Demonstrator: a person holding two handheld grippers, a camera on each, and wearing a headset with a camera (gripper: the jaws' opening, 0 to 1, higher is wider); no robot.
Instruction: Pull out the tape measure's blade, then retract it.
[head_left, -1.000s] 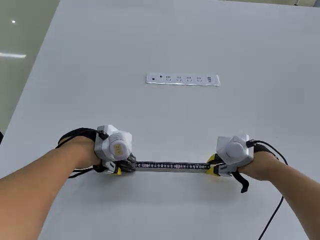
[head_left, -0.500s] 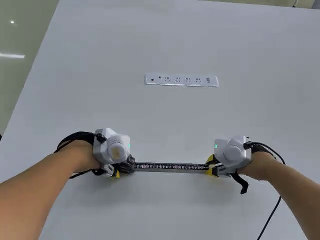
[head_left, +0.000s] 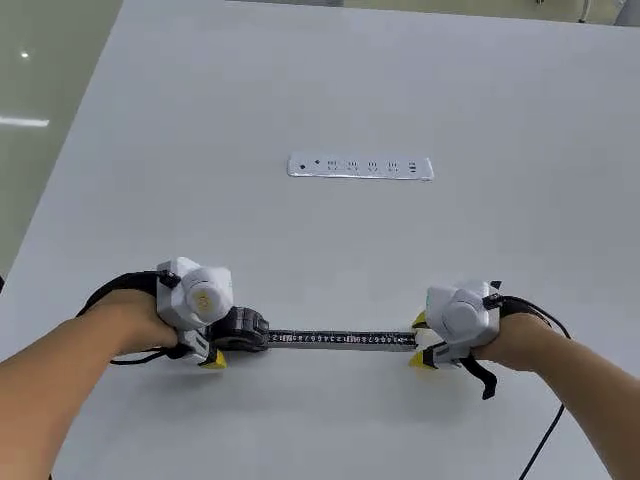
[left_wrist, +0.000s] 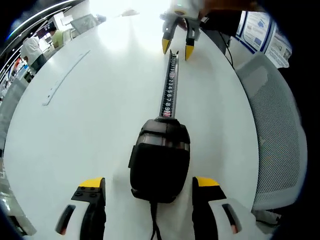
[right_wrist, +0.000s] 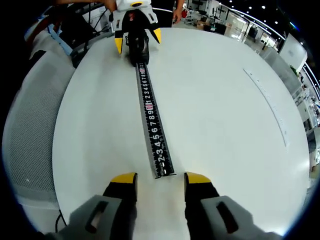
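Note:
A black tape measure (head_left: 240, 330) lies on the white table (head_left: 320, 240), its blade (head_left: 345, 339) drawn out flat to the right. My left gripper (head_left: 215, 342) stands open at the case's left side. In the left gripper view the case (left_wrist: 160, 160) sits between the yellow-tipped fingers (left_wrist: 93, 186) with a gap on each side, and the blade (left_wrist: 170, 85) runs on to the right gripper (left_wrist: 177, 42). My right gripper (head_left: 418, 340) is open at the blade's end. The hook end (right_wrist: 163, 172) lies just ahead of my right gripper (right_wrist: 161, 179), untouched. The left gripper (right_wrist: 136, 40) shows at the far end.
A white power strip (head_left: 361, 167) lies flat farther back on the table. The table's left edge (head_left: 70, 150) drops to the floor. A grey mesh chair (left_wrist: 280, 140) stands close behind the near edge. A black cable (head_left: 545, 430) trails from my right hand.
The left gripper has drawn back to the left, uncovering the black case. The right gripper's yellow tips have spread apart and let go of the blade end. The blade stays extended.

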